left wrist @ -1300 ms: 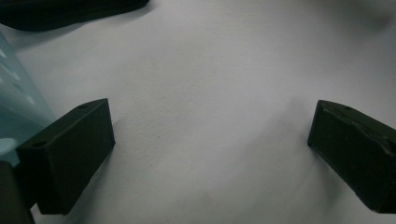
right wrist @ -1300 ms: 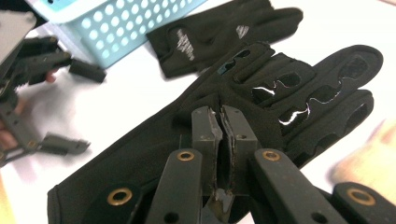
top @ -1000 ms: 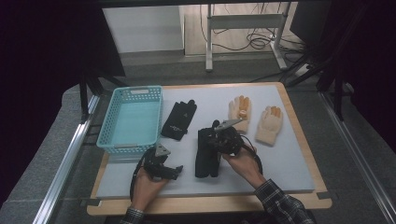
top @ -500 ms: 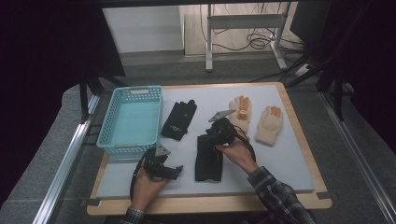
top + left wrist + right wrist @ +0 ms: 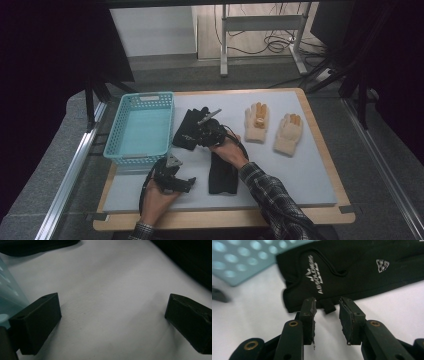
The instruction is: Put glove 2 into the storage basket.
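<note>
Right gripper [image 5: 327,312]: my jaws, just opened, stand parted at the far black glove's [image 5: 352,272] cuff, gripping nothing.
Left gripper [image 5: 112,325]: spread wide, empty.
Basket [image 5: 141,127]: apparently empty; four gloves on the table [image 5: 310,170].

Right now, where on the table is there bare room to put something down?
The white mat is bare along its right front, from the near black glove to the right edge, below the cream gloves. The blue basket is empty too. It is crowded mid-left, around the far black glove and both hand-held grippers.
</note>
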`<action>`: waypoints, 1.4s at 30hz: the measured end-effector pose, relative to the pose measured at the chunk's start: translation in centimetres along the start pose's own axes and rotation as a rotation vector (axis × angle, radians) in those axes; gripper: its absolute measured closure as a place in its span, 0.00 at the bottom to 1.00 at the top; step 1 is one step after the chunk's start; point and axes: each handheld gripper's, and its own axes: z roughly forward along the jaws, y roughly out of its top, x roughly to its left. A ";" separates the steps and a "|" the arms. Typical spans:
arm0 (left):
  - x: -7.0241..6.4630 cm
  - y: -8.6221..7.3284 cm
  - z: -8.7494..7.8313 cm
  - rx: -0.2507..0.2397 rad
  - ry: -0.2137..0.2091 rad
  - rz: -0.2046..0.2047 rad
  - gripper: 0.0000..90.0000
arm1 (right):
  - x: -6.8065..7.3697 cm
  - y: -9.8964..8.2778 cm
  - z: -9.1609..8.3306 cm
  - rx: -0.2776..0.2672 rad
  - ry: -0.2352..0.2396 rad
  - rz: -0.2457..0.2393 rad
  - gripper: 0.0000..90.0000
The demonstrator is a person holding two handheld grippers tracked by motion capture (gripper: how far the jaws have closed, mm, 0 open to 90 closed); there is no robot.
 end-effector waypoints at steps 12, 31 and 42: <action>0.0 0.0 0.0 0.002 0.000 0.001 0.01 | 0.2 -1.0 -1.5 0.015 0.009 -0.048 0.94; 0.0 0.0 0.0 0.000 -0.001 -0.001 0.01 | -1.1 2.0 1.9 -0.050 -0.086 0.023 0.52; 0.0 0.0 0.0 0.000 -0.001 -0.001 0.01 | -1.4 2.0 2.5 -0.029 -0.087 0.042 0.95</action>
